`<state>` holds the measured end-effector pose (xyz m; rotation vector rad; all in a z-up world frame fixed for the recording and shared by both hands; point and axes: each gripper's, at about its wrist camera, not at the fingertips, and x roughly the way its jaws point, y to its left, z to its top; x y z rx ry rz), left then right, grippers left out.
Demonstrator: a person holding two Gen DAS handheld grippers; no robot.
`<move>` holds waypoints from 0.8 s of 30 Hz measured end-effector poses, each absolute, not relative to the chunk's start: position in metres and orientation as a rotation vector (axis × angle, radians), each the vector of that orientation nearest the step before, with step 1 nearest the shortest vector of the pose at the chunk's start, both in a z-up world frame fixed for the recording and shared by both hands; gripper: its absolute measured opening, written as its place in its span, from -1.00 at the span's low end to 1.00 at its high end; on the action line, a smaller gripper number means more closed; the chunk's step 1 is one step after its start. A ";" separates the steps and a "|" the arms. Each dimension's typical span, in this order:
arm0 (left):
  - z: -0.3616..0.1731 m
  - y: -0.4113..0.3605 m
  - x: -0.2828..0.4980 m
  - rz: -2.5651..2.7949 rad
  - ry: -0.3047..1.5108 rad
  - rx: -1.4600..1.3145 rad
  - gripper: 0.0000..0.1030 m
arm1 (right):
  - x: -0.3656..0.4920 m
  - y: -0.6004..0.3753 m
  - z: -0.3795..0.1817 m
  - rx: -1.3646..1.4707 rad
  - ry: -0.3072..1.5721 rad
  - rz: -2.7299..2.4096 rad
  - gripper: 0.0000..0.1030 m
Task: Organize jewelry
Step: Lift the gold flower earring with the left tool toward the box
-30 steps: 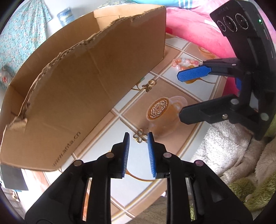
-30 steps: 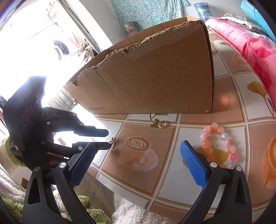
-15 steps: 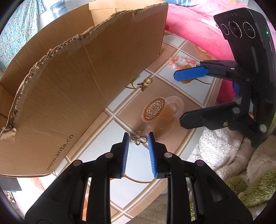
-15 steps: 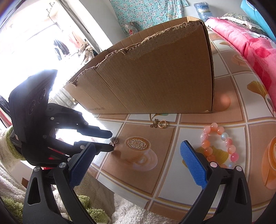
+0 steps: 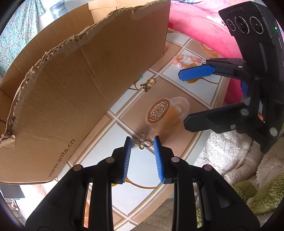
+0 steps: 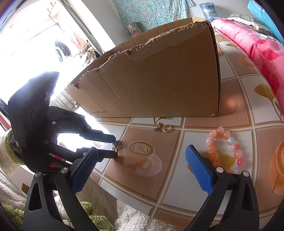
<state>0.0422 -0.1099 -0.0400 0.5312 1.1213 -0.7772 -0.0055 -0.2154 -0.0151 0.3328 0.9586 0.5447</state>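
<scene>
Left wrist: gold openwork butterfly charm (image 5: 143, 144)

text: "www.anta.cn" | on: cardboard box (image 5: 85, 99), front wall, lower left corner

glaring bright window (image 6: 35, 44), floral curtain (image 6: 150, 14), pink bedding (image 6: 257, 40)

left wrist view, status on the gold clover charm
Left gripper jaws opening, straddling gold clover charm, no grip. Right gripper open, holding nothing. Beaded bracelet, butterfly charm on tablecloth. Cardboard box close alongside, path clear.
</scene>
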 end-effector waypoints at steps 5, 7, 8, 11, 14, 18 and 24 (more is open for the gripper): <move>-0.043 -0.109 0.046 -0.772 1.128 0.520 -0.53 | -0.005 -0.216 -0.015 0.335 0.958 0.544 0.87; -0.043 -0.108 0.049 -0.764 1.125 0.513 -0.64 | -0.005 -0.216 -0.016 0.335 0.958 0.545 0.87; -0.044 -0.107 0.050 -0.764 1.128 0.507 -0.64 | -0.005 -0.216 -0.016 0.336 0.958 0.545 0.87; -0.045 -0.106 0.051 -0.758 1.120 0.511 -0.64 | -0.005 -0.215 -0.015 0.335 0.958 0.545 0.87; -0.045 -0.104 0.051 -0.756 1.121 0.503 -0.64 | -0.005 -0.215 -0.015 0.337 0.958 0.544 0.87; -0.047 -0.102 0.050 -0.756 1.118 0.498 -0.64 | -0.005 -0.215 -0.016 0.334 0.958 0.545 0.87; -0.043 -0.093 0.049 -0.745 1.105 0.469 -0.64 | -0.005 -0.215 -0.016 0.334 0.958 0.543 0.87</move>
